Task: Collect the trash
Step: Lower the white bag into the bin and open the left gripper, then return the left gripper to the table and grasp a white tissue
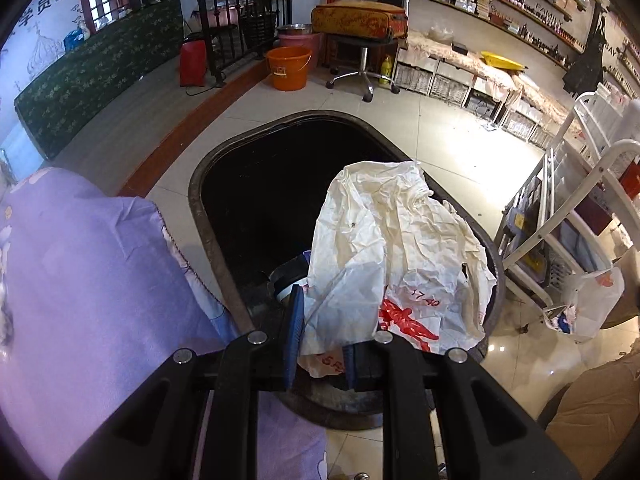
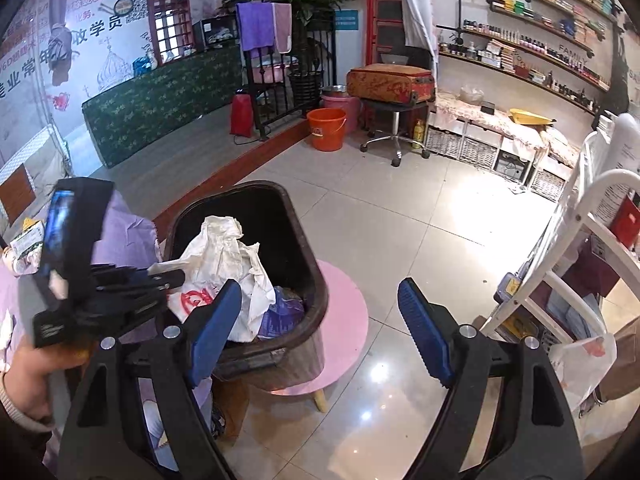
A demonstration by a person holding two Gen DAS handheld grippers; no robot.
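While your left hand-held gripper pinches the crumpled white plastic bag directly above the dark trash bin, your right hand-held gripper hangs wide, empty, right of it.

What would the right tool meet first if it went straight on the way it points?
Probably bare floor tile. The open right tool aims between the dark trash bin and white rack; depth is unclear.
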